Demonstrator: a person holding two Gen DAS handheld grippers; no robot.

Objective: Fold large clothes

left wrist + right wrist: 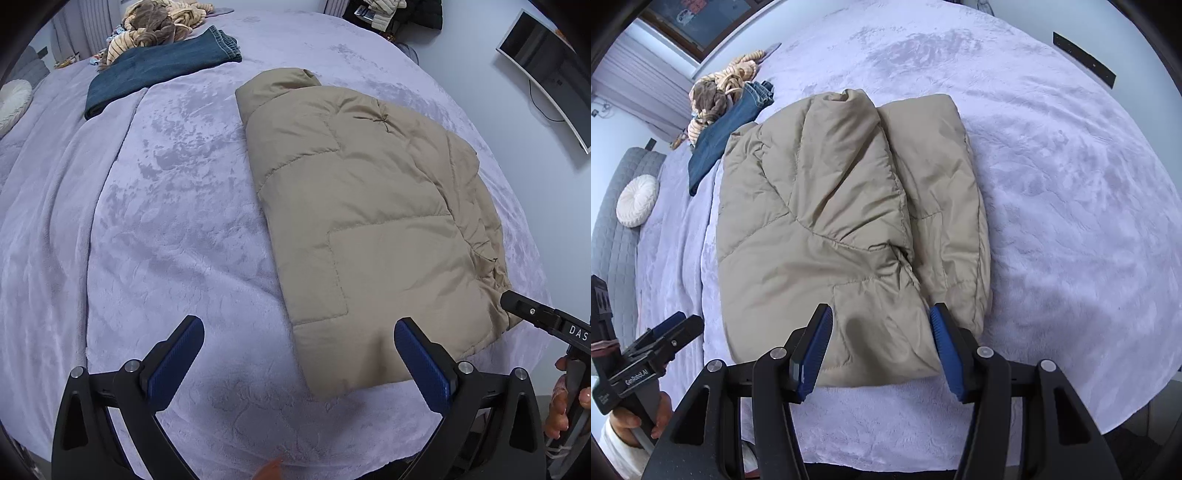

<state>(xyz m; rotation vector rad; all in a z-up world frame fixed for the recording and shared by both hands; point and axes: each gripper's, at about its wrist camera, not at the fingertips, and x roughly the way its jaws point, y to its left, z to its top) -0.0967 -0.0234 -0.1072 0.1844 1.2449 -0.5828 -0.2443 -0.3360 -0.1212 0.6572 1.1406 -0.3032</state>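
Jacket (849, 229) lies folded under the spread right gripper (881, 347).

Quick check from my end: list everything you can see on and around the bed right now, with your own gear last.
puffer jacket: one, beige, folded, near side of the bed
blanket: one, lilac, covering the bed
jeans: one, dark blue, folded, far side
knotted plush pile: one, tan and brown, beyond the jeans
round cushion: one, white, at the grey headboard
monitor: one, dark, on the wall
left gripper: black, blue pads, open, empty
right gripper: black, blue pads, open over the jacket's near edge
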